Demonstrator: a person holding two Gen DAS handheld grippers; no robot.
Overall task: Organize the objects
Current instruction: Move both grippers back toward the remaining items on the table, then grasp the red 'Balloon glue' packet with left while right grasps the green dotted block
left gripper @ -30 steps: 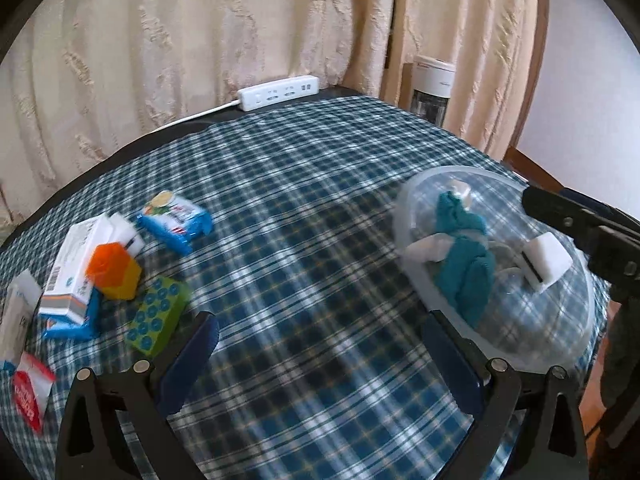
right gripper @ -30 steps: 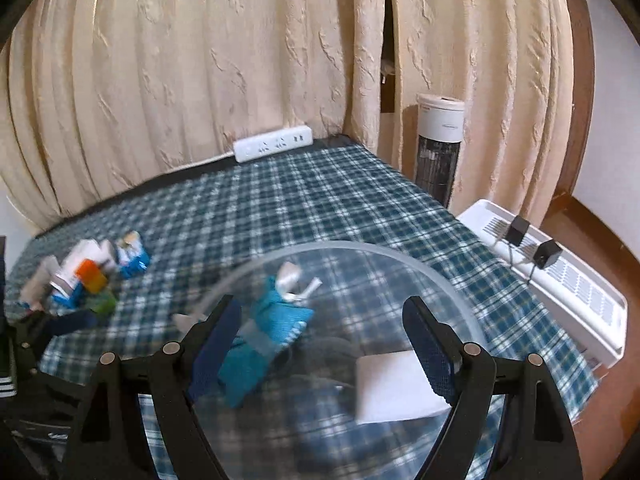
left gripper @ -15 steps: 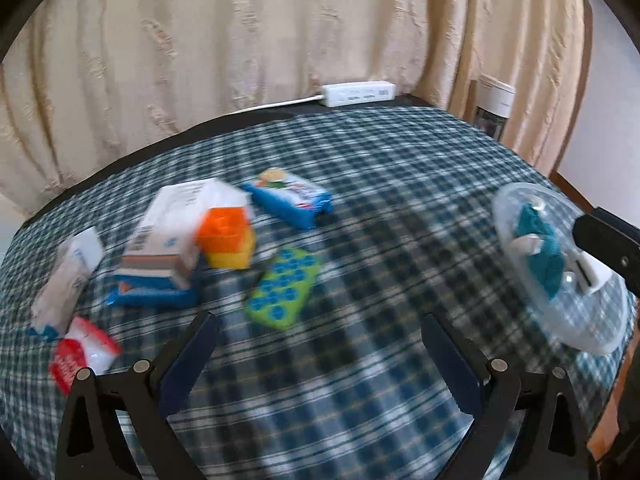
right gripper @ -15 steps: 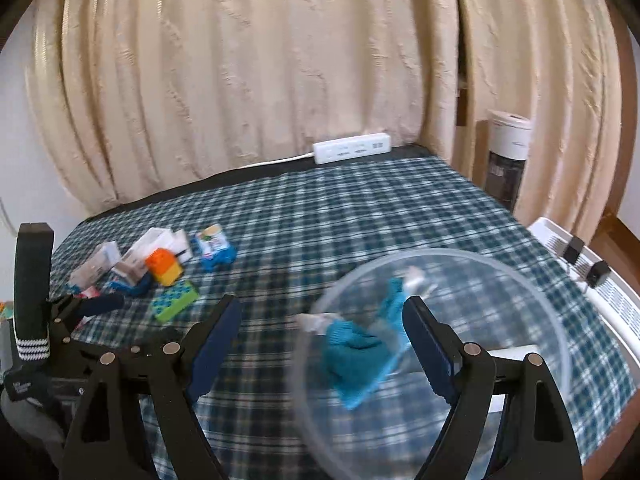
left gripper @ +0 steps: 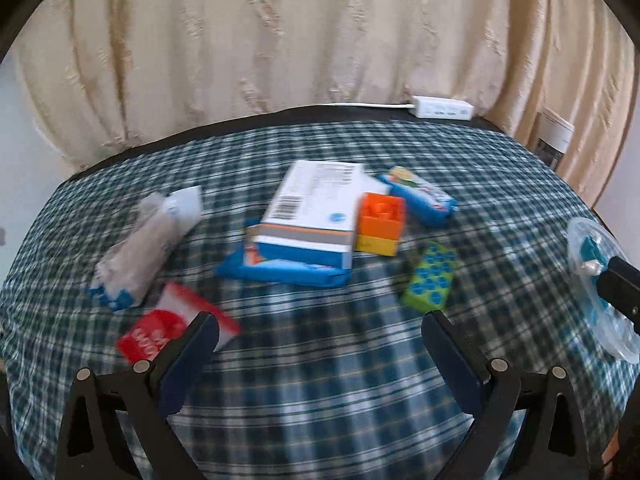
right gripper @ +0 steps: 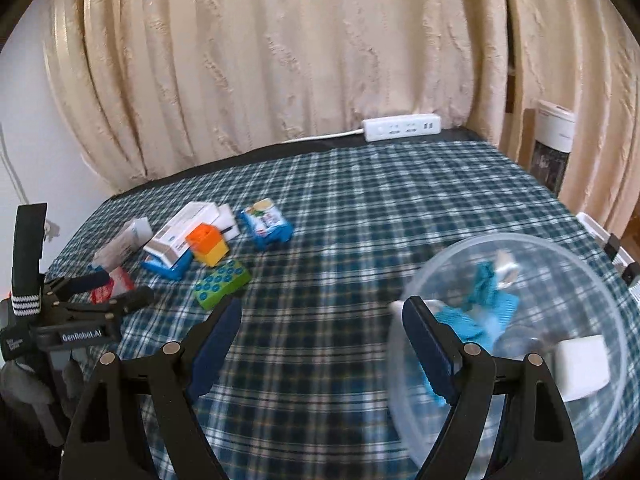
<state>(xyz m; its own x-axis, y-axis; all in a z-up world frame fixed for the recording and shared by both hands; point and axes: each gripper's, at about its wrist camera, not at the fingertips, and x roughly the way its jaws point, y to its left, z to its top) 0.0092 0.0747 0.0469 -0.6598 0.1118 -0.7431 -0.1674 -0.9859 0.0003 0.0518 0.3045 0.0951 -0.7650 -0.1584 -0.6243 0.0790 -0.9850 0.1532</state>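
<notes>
**A:** Fingers (right gripper: 218,344) on the right gripper (right gripper: 320,348) look spread, nothing pinched. Left gripper (left gripper: 320,354) too?

**B:** Yep, spread, empty. Clear bowl (right gripper: 600,288) sits right, white box (left gripper: 312,204) and orange block (left gripper: 380,220) left.

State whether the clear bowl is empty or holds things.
Not empty: the clear bowl holds a teal cloth and a white block.

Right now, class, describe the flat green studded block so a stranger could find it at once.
On the blue checked tablecloth, find the cluster of packets. At its near edge, beside the orange-and-yellow toy block, lies the flat green block; only it has blue round studs.
</notes>
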